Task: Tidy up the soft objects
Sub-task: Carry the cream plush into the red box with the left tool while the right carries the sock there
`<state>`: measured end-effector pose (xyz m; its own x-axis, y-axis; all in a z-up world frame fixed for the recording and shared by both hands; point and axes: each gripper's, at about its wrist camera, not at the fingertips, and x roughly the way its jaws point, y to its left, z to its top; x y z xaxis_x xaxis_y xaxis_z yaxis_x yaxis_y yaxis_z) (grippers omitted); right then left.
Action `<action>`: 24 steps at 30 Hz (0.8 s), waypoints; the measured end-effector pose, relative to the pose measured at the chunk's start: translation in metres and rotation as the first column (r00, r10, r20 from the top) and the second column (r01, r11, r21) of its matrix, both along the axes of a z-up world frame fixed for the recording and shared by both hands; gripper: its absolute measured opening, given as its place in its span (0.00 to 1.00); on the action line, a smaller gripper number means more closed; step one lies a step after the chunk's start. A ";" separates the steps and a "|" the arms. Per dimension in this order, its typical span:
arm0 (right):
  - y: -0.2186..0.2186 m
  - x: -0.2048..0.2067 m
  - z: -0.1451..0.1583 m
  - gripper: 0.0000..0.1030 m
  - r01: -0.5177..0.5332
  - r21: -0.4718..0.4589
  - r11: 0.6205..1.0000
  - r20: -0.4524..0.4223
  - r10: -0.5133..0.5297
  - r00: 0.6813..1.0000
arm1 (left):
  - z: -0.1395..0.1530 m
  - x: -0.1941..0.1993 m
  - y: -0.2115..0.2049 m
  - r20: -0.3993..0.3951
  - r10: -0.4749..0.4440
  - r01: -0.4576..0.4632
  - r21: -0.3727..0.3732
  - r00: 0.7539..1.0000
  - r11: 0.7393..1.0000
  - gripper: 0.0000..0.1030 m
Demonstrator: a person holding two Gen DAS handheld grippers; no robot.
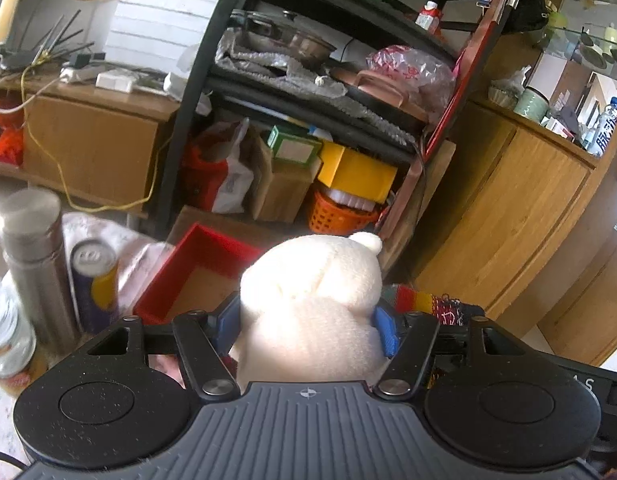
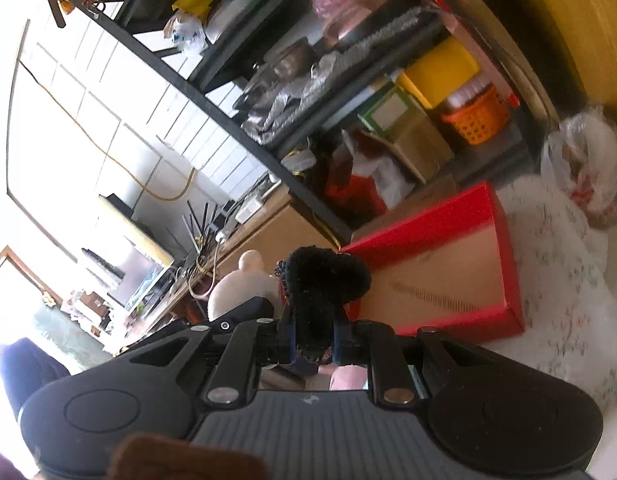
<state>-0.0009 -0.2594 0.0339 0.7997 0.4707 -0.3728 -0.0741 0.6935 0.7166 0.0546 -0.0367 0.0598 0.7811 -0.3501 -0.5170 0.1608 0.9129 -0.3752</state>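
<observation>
Between my left fingers: my left gripper point(image 1: 308, 326) is closed about halfway on a cream plush toy point(image 1: 312, 300), the blue pads point(image 1: 388, 330) pressing into its sides.
Hidden: I can't see the toy's face or lower body; it is turned away and the gripper body cuts it off.
Toy's look: pale, fuzzy, rounded, with one small ear point(image 1: 366, 240) at the top.
Right fingers: my right gripper point(image 2: 314, 334) is clamped fully shut on a black fuzzy thing point(image 2: 320, 284); I can't tell what it is.
Beyond both: a red tray point(image 1: 196, 248) with a brown floor sits on the flowered cloth point(image 2: 564, 280), open and tilted in the right view.
Left edge: a steel flask point(image 1: 32, 256) and a can point(image 1: 94, 276), both blurred.
Beside the toy: a striped knit piece point(image 1: 420, 300), mostly hidden.
</observation>
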 end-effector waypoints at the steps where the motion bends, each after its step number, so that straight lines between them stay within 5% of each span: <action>1: -0.001 0.004 0.001 0.00 0.008 -0.002 1.000 0.002 -0.008 1.000 | 0.001 0.003 -0.001 0.009 0.004 -0.005 0.002 1.000 1.000 0.63; 24: -0.015 0.070 0.004 0.00 0.109 -0.095 0.990 0.022 -0.107 0.994 | -0.007 0.067 0.006 0.010 0.079 -0.080 0.040 0.997 0.996 0.65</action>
